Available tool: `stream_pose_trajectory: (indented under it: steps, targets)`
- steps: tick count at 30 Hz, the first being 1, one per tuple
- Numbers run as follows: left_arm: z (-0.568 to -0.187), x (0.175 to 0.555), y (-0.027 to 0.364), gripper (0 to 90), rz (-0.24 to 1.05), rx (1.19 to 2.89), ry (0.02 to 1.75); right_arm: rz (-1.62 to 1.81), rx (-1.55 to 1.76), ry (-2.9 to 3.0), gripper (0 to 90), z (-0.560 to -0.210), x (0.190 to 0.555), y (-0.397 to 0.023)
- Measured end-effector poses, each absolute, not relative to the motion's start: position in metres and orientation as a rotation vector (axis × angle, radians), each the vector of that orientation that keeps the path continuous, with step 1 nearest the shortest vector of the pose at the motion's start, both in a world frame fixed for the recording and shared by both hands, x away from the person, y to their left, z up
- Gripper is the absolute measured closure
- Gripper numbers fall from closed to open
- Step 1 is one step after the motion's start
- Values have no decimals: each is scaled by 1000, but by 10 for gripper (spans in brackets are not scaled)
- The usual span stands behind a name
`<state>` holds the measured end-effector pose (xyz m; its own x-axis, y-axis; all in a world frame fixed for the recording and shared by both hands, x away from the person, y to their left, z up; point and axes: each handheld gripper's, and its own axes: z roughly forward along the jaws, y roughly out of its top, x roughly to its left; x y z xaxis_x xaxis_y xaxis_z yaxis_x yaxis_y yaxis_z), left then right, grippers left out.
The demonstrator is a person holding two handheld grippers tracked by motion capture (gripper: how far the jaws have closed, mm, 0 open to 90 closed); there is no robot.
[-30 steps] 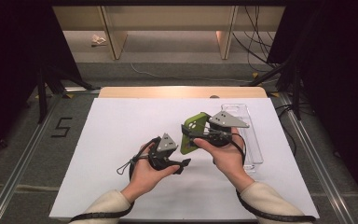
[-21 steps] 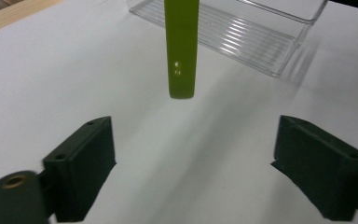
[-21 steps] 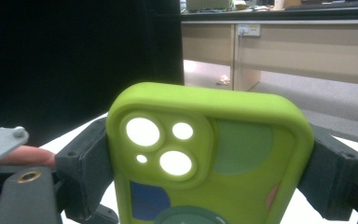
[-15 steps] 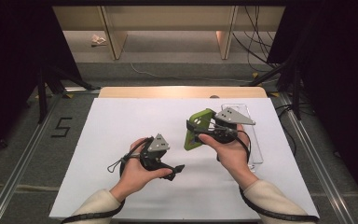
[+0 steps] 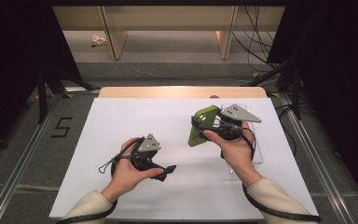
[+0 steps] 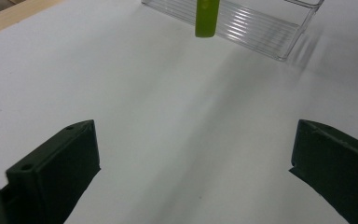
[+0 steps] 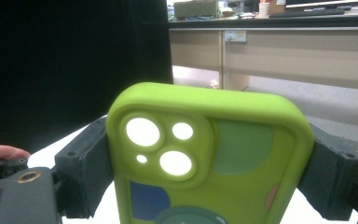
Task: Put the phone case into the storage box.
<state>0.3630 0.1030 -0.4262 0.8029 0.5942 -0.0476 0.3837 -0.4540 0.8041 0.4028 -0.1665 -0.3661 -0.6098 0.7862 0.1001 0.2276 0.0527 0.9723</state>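
Camera cutouts on the lime-green silicone phone case (image 7: 209, 158) appear in the right gripper view, right gripper (image 5: 204, 128) pinching it; left gripper (image 5: 168, 170), lower centre overhead, has just spread, empty.

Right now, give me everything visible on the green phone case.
The green phone case looks like matte soft silicone with rounded corners. A raised camera block has cut-out holes, with light showing through them. Muted blue, grey-green and pinkish round patches mark the same face. The right hand-held gripper clamps it by its two long edges and holds it off the white table, tilted, camera end up. It hangs beside a clear plastic tray, apart from it.
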Motion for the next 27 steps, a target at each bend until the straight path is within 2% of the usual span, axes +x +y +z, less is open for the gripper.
stream_pose_trajectory:
  steps: [27]
  targets:
    - [-420,357,134,5,351,2050,732,1568,1049,1806,165,-355,409,-187]
